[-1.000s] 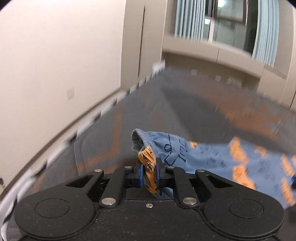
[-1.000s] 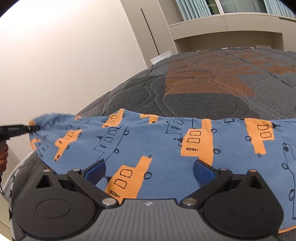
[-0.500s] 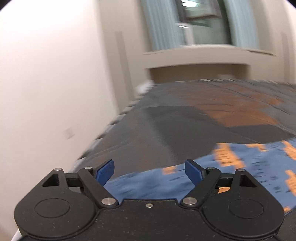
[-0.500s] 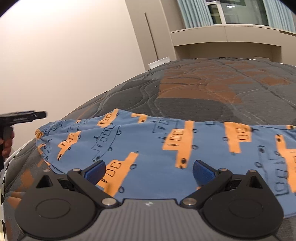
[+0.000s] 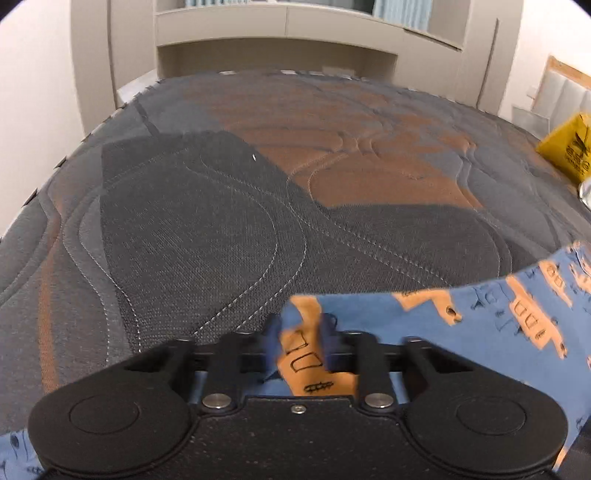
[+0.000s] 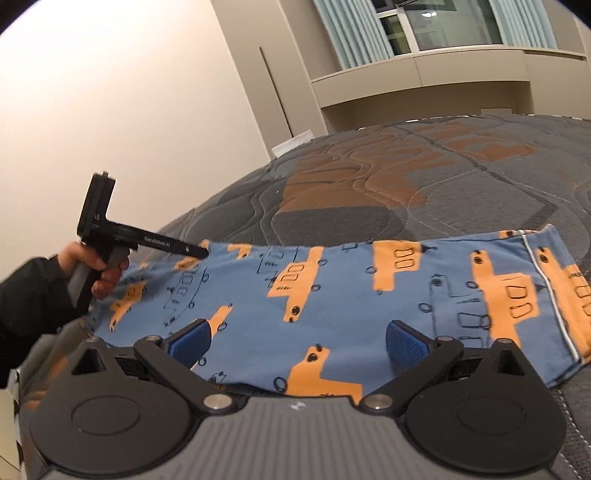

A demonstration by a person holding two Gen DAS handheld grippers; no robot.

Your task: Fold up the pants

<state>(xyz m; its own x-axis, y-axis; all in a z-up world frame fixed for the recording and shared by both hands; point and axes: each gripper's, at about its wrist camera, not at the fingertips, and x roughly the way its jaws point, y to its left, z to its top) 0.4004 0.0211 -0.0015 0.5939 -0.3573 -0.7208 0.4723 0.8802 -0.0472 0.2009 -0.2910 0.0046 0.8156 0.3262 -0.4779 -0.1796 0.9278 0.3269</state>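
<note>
The blue pants with orange truck prints (image 6: 332, 295) lie flat across the near part of the bed. In the left wrist view my left gripper (image 5: 301, 338) is shut on a far-edge fold of the pants (image 5: 480, 314). It also shows in the right wrist view (image 6: 199, 253), held by a hand at the pants' left end. My right gripper (image 6: 295, 341) is open, its blue pads (image 6: 406, 341) spread just above the near edge of the pants, holding nothing.
The quilted grey and orange bedspread (image 5: 258, 184) stretches away beyond the pants. A yellow bag (image 5: 567, 147) lies at the bed's far right. A wall runs along the left, with cabinets and a curtained window (image 6: 443, 33) behind the bed.
My left gripper, open half a second ago, has swung round and shut on the pants' edge. The pants now lie lower and flatter. My right gripper stays open above them.
</note>
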